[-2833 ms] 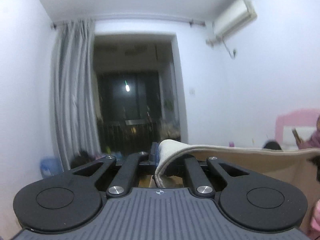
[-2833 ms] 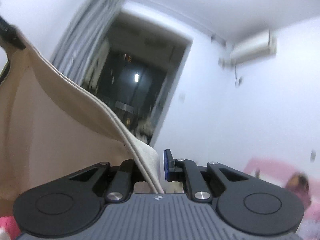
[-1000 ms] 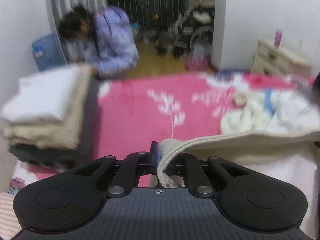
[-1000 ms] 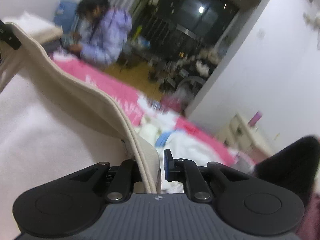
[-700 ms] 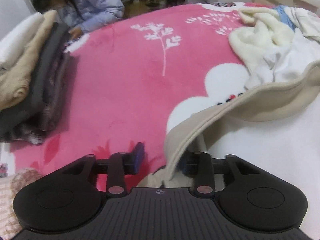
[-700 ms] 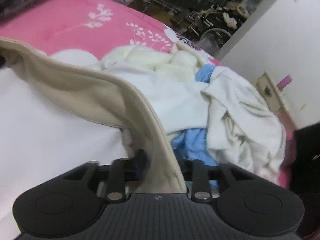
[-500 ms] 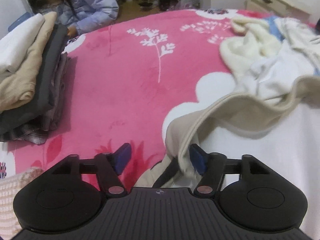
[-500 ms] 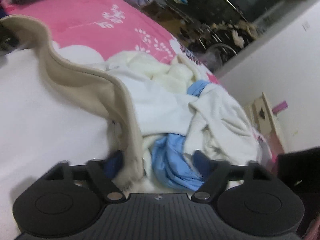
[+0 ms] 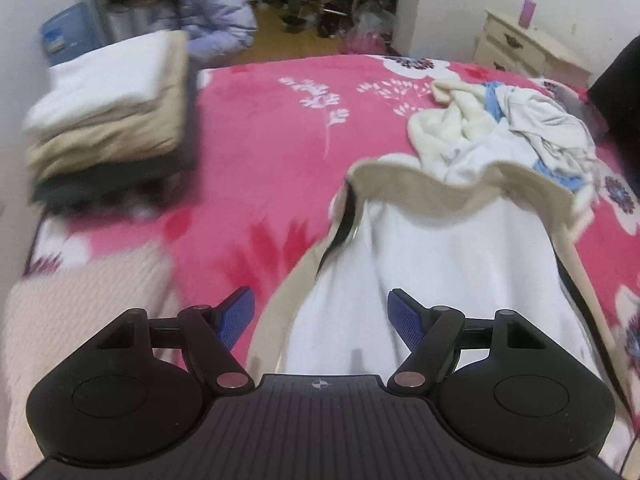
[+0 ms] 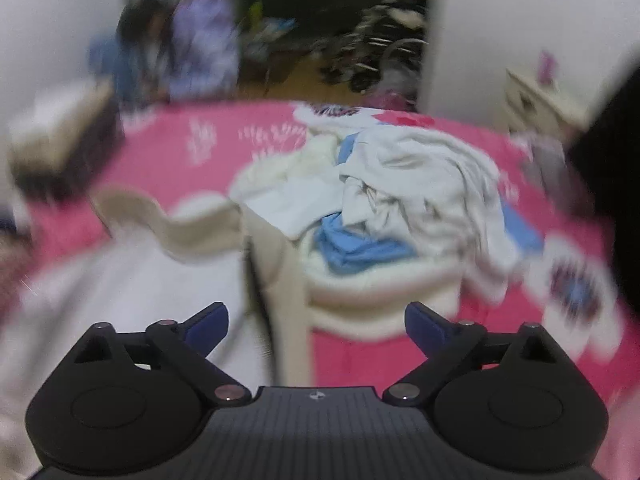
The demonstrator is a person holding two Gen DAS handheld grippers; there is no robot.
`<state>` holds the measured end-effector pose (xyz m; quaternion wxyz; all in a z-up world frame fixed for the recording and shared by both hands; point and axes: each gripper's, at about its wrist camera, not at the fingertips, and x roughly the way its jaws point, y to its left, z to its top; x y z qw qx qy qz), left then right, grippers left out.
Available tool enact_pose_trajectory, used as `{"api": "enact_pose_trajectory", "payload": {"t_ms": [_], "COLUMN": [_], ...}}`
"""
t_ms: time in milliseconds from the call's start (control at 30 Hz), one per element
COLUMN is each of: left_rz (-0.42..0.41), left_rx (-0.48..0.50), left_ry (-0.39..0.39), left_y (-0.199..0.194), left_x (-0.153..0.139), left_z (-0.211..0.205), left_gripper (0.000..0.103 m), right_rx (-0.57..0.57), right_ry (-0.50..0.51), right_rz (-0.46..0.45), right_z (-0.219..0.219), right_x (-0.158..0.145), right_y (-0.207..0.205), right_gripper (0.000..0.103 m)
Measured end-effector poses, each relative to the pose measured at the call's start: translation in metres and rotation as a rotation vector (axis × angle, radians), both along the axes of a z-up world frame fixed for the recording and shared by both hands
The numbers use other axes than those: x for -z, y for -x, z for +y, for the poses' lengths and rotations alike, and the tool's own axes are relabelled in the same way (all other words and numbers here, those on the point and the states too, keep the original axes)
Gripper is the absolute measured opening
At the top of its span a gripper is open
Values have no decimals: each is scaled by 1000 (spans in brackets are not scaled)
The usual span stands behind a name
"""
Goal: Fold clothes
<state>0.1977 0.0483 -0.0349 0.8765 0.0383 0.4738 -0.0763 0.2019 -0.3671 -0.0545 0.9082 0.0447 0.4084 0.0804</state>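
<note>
A beige garment with white fleece lining [image 9: 440, 260] lies spread on the pink flowered bed cover [image 9: 260, 140], its beige hem rumpled at the far side. My left gripper [image 9: 320, 316] hovers over its near part, jaws opening, blue pads clear of the cloth. In the blurred right wrist view the same garment [image 10: 276, 264] lies below my right gripper [image 10: 318, 324]. Its jaws stand wide and are closing slightly, and nothing is pressed between the pads.
A heap of unfolded white, cream and blue clothes [image 9: 500, 132] [image 10: 400, 184] lies behind the garment. A stack of folded clothes [image 9: 108, 120] sits at the bed's far left. A person in a lilac jacket [image 9: 212, 12] crouches beyond it. A cream nightstand [image 9: 524, 48] stands at the back right.
Both grippers let go of the garment's hem and opened wide. The garment dropped flat onto the bed, and both grippers pulled back and up from it.
</note>
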Motion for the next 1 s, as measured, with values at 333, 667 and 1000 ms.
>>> {"api": "enact_pose_trajectory", "payload": {"t_ms": [333,667,1000], "left_rz": [101,135,69], "left_rx": [-42,23,91], "left_ry": [-26,36,-169], "left_y": [201,267,266], "left_x": [17,37,41], "left_z": [18,-12,-51], "left_gripper": [75,74,60], "right_rx": [-48,120,288], "right_ry": [-17,-1,-153], "right_rz": [108,240,235], "right_z": [20,-20,-56], "right_x": [10,51,79], "right_y": [176,247,246], "right_gripper": [79,78,66]}}
